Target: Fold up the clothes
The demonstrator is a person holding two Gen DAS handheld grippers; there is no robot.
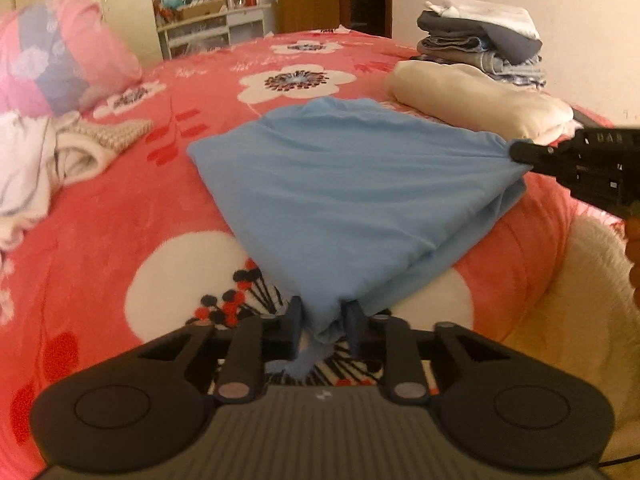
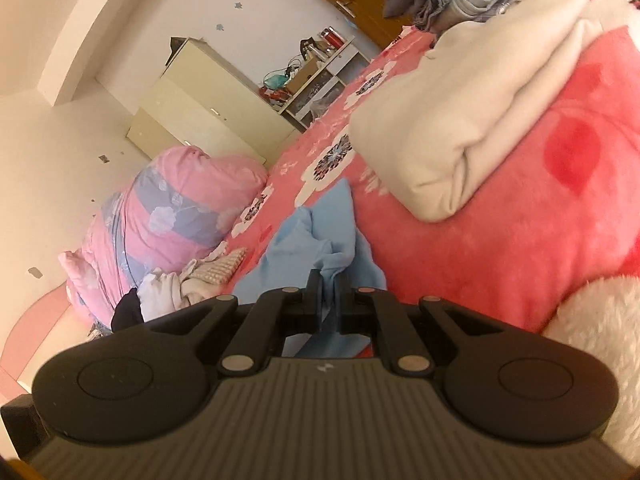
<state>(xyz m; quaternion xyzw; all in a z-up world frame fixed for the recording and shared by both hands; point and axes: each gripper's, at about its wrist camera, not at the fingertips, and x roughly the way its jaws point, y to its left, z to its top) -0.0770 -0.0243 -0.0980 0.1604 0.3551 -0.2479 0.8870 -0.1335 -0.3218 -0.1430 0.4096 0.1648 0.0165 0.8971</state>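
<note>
The left gripper (image 1: 324, 320) has its jaws closed on a bunched corner of the blue cloth (image 1: 340, 200), nearest the camera. The cloth stretches from there up over the bed (image 1: 120, 220), its far edge resting on the red flowered blanket. At the right, the right gripper (image 1: 524, 154) pinches another corner; its own view shows its jaws clamped on blue fabric. Beyond lies a folded cream garment (image 1: 472, 100), then a stack (image 1: 480, 44) of folded clothes. A pink pillow (image 1: 60, 52) sits far left.
</note>
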